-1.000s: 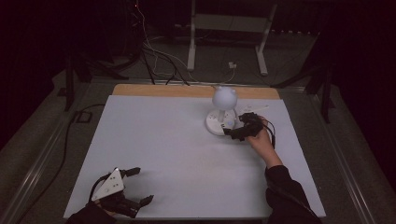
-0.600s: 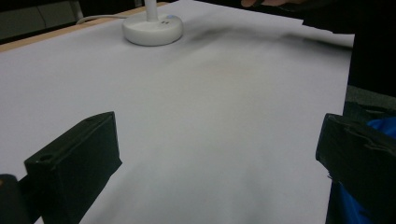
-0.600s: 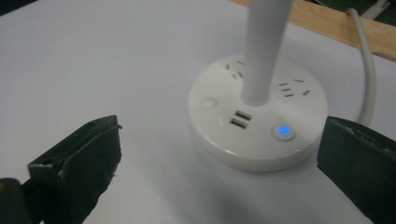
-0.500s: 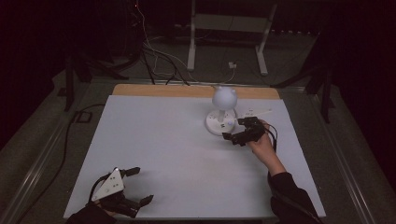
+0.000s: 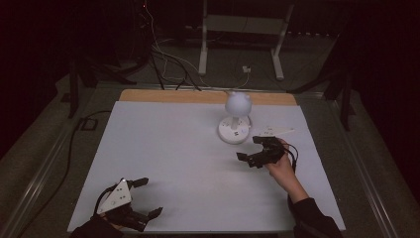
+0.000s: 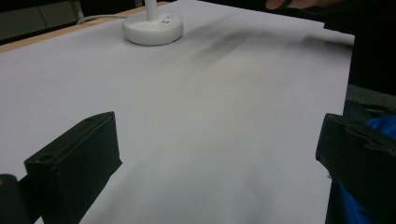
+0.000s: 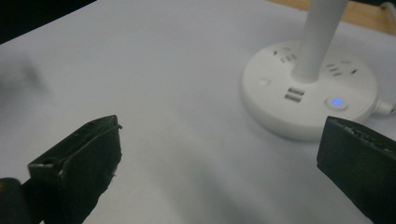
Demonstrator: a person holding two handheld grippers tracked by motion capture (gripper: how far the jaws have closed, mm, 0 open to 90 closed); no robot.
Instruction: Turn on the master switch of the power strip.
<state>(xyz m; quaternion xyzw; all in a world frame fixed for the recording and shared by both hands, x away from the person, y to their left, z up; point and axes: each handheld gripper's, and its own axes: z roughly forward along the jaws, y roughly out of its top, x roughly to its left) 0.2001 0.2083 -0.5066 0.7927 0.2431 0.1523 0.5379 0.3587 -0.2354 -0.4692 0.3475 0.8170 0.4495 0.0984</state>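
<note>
R tool (image 5: 254, 151) spread, empty, at 5 o'clock of lamp base (image 5: 234, 130), far-right worktop (image 5: 163, 148). Blue-lit button (image 7: 335, 102) near. Approach slow, one tip only, press straight down. L tool (image 5: 143, 198) spread, idle.

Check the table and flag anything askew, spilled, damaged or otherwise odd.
Nothing stands out. The white lamp stands upright on its round base, a small blue light glowing on it. The white table cover lies flat and unmarked. The right gripper hangs open beside the base; the left gripper is open near the front edge.
</note>
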